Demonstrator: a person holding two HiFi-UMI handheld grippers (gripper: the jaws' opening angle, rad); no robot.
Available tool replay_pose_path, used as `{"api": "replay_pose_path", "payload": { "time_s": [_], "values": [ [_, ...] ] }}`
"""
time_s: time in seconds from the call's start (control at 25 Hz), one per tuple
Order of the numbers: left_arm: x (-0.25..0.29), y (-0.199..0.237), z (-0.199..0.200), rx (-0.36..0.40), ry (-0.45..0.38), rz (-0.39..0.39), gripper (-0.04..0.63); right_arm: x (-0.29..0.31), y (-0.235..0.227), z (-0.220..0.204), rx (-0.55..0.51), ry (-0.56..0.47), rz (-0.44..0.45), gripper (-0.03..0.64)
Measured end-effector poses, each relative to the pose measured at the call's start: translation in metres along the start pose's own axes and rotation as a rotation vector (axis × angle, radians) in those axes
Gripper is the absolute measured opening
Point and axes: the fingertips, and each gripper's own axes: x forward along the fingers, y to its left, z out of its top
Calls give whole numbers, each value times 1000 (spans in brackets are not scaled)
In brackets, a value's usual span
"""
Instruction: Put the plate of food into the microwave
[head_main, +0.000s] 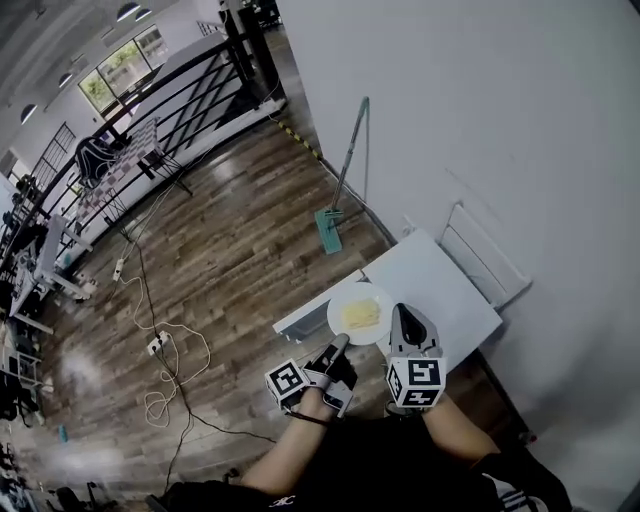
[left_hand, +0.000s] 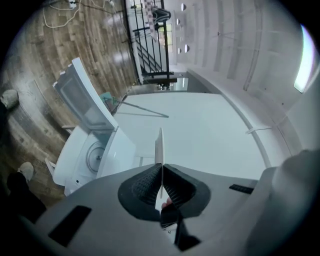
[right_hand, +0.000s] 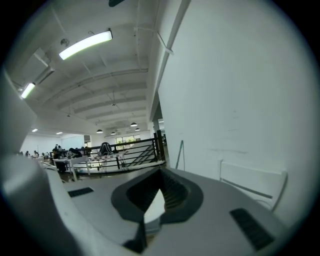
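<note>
Both grippers have the plate: the left gripper is clamped tight on its near rim, and the right gripper is closed on the rim opposite. The yellow food rides on top. The microwave stands with its door swung wide and its turntable bare. The plate is held just in front, not yet inside; sliding it in, setting it down and letting go look like what's left.

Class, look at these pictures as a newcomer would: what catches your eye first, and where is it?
A white plate carrying yellow food sits near the middle of the head view, pinched at its rim by the left gripper and right gripper. Just beyond it is the white microwave, its door swung open in the left gripper view.
</note>
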Motion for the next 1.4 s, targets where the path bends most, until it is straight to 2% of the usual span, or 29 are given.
{"api": "replay_pose_path", "payload": {
  "time_s": [0.44,0.6,0.76,0.88,1.08,1.24,1.4],
  "values": [
    [2,-5,76,77,399,-5,8,-3,41,-11,18,-43,-457,8],
    [-3,14,75,74,520,8,9,-17,54,-27,30,-36,-571,8],
    [-9,41,59,5,603,37,9,-33,56,-48,45,18,-653,8],
    [-5,66,44,-34,632,26,9,-44,54,-68,54,54,-682,8],
    [13,130,29,-89,608,32,9,-54,36,-116,68,122,-689,8],
    [23,181,20,-87,601,31,9,-46,20,-153,59,156,-637,8],
    [29,233,26,-46,585,46,8,-27,14,-194,36,146,-568,8]
  ]
}}
